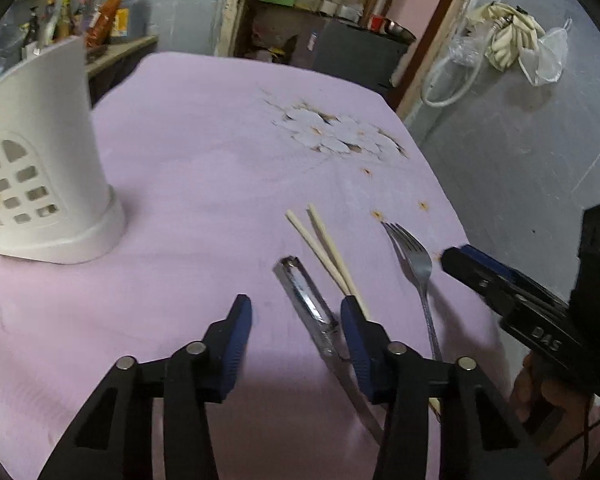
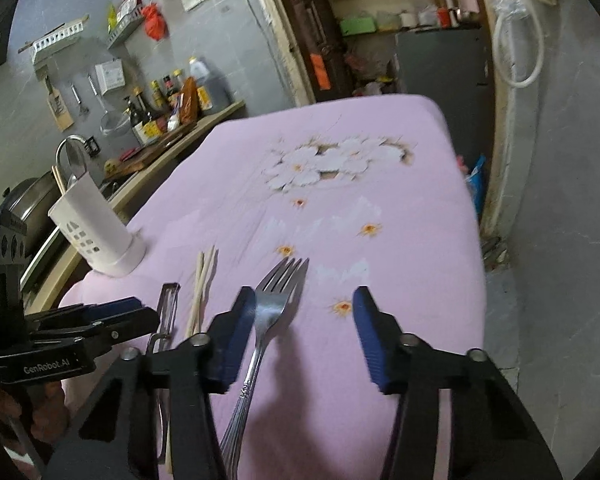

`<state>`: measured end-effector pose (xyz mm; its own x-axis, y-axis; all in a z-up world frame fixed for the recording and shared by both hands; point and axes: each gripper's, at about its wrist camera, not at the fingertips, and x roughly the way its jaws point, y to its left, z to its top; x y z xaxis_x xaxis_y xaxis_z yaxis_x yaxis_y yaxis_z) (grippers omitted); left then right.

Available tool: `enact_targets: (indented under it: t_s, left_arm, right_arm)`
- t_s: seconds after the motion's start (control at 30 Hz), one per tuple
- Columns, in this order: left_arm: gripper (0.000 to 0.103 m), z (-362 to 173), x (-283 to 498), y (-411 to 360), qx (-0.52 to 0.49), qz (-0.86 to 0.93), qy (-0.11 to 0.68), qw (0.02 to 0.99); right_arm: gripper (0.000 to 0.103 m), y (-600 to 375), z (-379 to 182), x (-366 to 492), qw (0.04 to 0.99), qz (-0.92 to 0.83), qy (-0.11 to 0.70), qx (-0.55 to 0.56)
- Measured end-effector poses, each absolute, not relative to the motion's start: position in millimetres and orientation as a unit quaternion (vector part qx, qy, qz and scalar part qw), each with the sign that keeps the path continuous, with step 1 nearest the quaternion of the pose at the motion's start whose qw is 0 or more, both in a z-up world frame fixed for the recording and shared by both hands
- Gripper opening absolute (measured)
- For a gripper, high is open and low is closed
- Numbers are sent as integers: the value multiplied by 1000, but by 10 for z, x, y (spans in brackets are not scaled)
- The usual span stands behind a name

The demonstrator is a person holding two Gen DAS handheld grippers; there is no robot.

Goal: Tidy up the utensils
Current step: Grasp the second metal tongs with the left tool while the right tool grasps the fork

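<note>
A metal peeler (image 1: 308,304), a pair of pale chopsticks (image 1: 324,254) and a steel fork (image 1: 414,264) lie side by side on the pink cloth. My left gripper (image 1: 296,316) is open and empty, just above the cloth, its right finger beside the peeler. A white slotted utensil holder (image 1: 48,176) stands upright at the left. In the right wrist view my right gripper (image 2: 304,312) is open and empty over the fork (image 2: 268,312). The peeler (image 2: 166,312), chopsticks (image 2: 202,284) and holder (image 2: 96,232) lie to its left.
The table (image 1: 204,128) carries a pink cloth with a white flower print. A counter with bottles (image 2: 168,100) and a sink faucet (image 2: 66,148) runs along the left. A doorway with shelves (image 2: 380,20) is behind the table. The right gripper (image 1: 512,292) shows at right.
</note>
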<state>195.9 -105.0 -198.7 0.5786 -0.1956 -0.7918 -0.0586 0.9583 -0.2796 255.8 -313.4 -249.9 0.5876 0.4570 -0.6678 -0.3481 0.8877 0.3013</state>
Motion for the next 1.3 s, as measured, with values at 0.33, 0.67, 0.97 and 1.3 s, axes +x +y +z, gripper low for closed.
enact_targets:
  t_s: [0.33, 0.67, 0.97, 1.3]
  left_arm:
    - [39, -2025, 2134, -1136, -118, -40, 480, 868]
    - [27, -2014, 2167, -1224, -69, -8, 488, 870]
    - [24, -1990, 2316, -1108, -86, -40, 544, 834]
    - [20, -1984, 2270, -982, -147, -49, 546, 823]
  right_arm:
    - [27, -3016, -2586, 2713, 869, 259, 417, 58]
    - [27, -2860, -2612, 2883, 840, 294, 453, 50]
    - [27, -2882, -2699, 3149, 793, 305, 514, 114]
    - [8, -2766, -2750, 3028, 789, 288, 522, 152]
